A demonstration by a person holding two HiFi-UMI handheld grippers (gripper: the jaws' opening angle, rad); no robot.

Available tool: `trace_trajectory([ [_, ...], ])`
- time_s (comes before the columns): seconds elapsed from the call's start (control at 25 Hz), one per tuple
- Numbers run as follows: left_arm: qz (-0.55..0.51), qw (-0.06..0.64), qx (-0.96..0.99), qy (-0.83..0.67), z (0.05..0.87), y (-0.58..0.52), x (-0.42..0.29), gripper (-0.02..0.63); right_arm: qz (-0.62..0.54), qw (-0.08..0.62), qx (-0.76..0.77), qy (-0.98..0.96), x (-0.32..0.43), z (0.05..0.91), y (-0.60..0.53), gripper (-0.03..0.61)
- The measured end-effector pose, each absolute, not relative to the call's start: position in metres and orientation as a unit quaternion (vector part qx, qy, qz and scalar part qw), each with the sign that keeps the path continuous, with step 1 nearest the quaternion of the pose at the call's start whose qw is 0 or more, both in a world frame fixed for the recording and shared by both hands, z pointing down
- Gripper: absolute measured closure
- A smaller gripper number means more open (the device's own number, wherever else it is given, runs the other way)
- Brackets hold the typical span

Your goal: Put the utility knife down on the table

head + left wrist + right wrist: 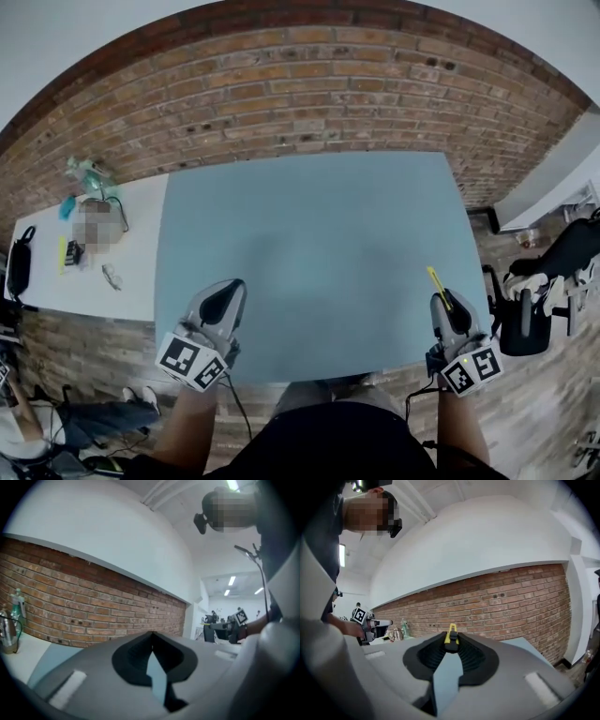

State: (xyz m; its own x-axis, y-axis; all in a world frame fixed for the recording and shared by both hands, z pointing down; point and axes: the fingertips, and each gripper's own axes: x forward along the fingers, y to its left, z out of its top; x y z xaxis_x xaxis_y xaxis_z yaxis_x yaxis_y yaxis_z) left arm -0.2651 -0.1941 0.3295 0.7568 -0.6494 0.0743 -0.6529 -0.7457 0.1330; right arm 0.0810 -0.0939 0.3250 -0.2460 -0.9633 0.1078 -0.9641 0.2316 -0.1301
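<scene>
A slim yellow utility knife [438,284] with a black slider sticks out forward from my right gripper [448,302], which is shut on it over the near right corner of the blue-grey table [309,244]. In the right gripper view the knife's [451,637] end stands pinched between the jaw tips of the right gripper [451,641], which points about level toward the brick wall. My left gripper [225,287] hovers over the table's near left edge. In the left gripper view the left gripper [152,634] has its jaw tips together and nothing between them.
A white table [131,281] adjoins on the left with bottles [86,174], a cable and small items; a black bag [19,261] hangs at its far left end. The brick wall [309,84] runs behind. A black stand [525,323] is on the floor at right.
</scene>
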Motion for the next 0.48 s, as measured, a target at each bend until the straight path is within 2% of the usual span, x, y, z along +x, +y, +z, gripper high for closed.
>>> trace_trajectory([
  [0.48,-0.013,0.06,0.934,-0.353,0.325,-0.2,-0.258,0.609,0.056,-0.016,0.62,-0.782,0.059,0.3,-0.106,0.503],
])
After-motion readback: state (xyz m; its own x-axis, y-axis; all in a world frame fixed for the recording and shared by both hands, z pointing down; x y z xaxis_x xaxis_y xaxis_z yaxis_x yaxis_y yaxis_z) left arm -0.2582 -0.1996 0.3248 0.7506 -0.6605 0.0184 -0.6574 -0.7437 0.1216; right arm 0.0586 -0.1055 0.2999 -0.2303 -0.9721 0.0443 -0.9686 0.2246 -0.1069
